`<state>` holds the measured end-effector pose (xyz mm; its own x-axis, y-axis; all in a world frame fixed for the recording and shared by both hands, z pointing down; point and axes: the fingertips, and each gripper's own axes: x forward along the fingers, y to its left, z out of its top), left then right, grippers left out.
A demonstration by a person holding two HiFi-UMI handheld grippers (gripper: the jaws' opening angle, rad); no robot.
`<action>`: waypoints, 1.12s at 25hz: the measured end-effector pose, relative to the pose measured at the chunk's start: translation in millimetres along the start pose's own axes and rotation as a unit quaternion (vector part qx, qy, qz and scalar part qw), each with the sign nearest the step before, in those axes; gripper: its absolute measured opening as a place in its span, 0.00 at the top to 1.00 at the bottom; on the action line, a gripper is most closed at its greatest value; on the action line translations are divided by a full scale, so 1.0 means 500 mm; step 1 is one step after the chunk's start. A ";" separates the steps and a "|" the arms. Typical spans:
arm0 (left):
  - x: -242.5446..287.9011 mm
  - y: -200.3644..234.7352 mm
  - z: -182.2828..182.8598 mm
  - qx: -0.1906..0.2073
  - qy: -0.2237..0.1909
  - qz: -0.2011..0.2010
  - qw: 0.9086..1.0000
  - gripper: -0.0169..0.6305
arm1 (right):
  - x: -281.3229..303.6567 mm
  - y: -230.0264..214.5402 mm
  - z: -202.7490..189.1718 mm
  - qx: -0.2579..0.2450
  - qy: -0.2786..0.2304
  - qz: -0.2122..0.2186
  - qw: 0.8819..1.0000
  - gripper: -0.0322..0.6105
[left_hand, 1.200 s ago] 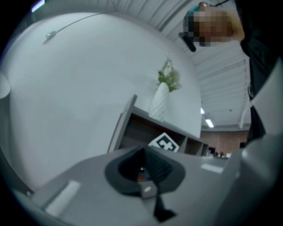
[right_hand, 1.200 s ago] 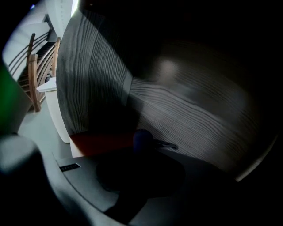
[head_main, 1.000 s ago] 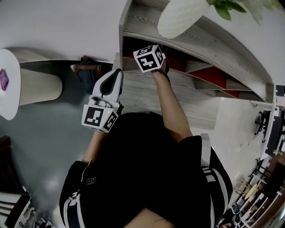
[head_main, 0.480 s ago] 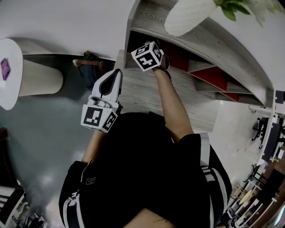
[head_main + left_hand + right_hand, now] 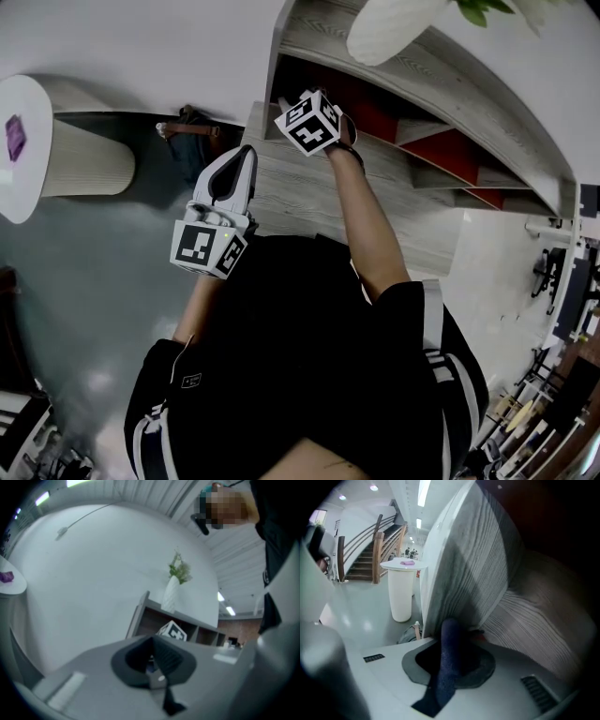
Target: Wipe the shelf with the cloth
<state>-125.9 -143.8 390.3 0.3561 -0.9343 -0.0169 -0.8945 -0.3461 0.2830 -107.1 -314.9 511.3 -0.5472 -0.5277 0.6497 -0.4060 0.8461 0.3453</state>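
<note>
The cloth (image 5: pixel 449 654) is dark blue and sits pinched between the jaws of the right gripper (image 5: pixel 455 629), which are closed on it. Its free end hangs toward the camera. The gripper reaches into the left compartment of the shelf (image 5: pixel 539 620), and the cloth's front touches, or almost touches, the place where the board meets the side wall (image 5: pixel 471 559).

Compared with one second ago, the right gripper is closer to this left wall in the head view, though the shift is small. I judge that the stroke is arriving at the left end of the board, so this pass is nearly finished and the corner is the part now being cleaned.

To the left there is no more room, because the wall stops the move. To the right the board runs on free as far as a divider, and the red back panel (image 5: pixel 375 117) closes the far side. The top board (image 5: pixel 441 80) with the vase (image 5: pixel 394 33) lies above, so lifting room is little.

The left gripper (image 5: pixel 234 176) is outside the shelf, near its left front edge, with its jaws together and nothing in them.
</note>
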 end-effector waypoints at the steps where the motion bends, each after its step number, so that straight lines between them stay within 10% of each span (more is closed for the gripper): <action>1: -0.002 -0.002 0.001 0.000 -0.001 -0.002 1.000 0.97 | -0.005 0.008 -0.001 -0.002 0.000 0.004 1.000 0.87; 9: -0.001 -0.014 0.004 -0.001 -0.002 -0.018 1.000 0.97 | -0.047 0.068 -0.010 -0.013 -0.019 0.014 1.000 0.87; 28: 0.055 -0.060 -0.028 -0.011 0.020 -0.070 0.997 0.97 | -0.229 0.056 -0.037 0.192 -0.148 -0.040 0.969 0.87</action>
<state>-85.3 -157.9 394.6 0.4884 -0.8724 -0.0200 -0.8293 -0.4711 0.3006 -42.3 -229.4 459.0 -0.6659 -0.6363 0.3895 -0.6668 0.7418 0.0719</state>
